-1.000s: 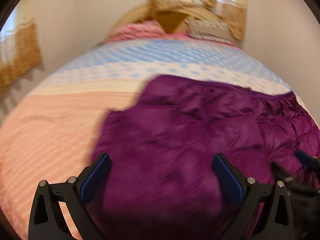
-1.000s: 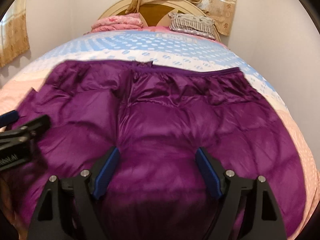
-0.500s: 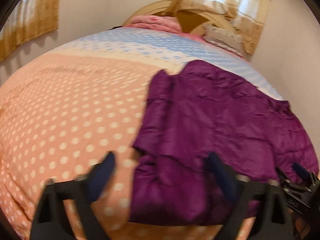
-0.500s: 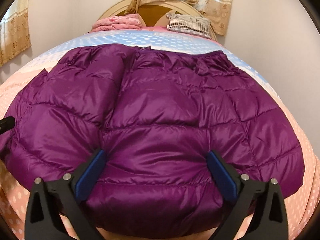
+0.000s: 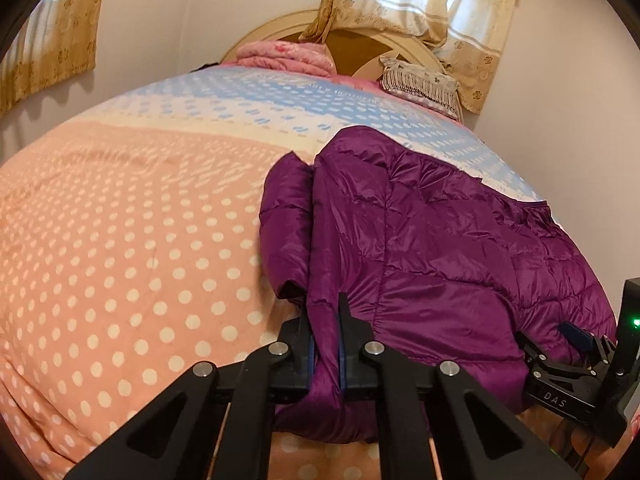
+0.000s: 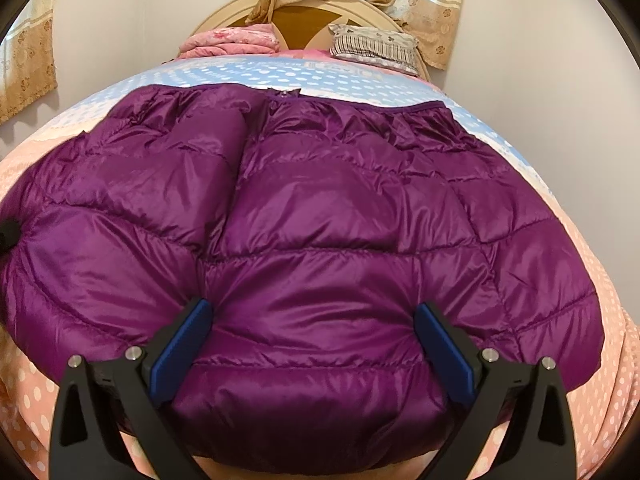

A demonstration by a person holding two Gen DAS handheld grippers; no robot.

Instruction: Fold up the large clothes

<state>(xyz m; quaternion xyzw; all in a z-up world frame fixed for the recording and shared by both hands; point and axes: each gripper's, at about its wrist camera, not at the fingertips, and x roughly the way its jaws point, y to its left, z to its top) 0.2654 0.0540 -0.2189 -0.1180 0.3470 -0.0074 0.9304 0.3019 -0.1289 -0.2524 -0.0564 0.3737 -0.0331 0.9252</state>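
A purple quilted down jacket (image 6: 320, 216) lies spread on the bed, its near edge toward me. In the left wrist view the jacket (image 5: 440, 248) covers the right half of the frame. My left gripper (image 5: 325, 336) is shut on a fold of purple fabric at the jacket's near left corner. My right gripper (image 6: 314, 344) stands wide open over the jacket's near edge, with padded fabric bulging between its blue pads (image 6: 180, 348) but not pinched. The right gripper (image 5: 576, 344) also shows at the far right of the left wrist view.
The bed carries a spotted cover, peach (image 5: 120, 260) near me and blue and white (image 5: 280, 96) further away. A folded pink blanket (image 6: 232, 42) and a striped pillow (image 6: 372, 46) lie by the rounded headboard (image 6: 320, 12). Walls and curtains surround the bed.
My left gripper slid left to the jacket's near left corner and closed on the fabric there. My right gripper opened wider and sank a little over the jacket's near edge.
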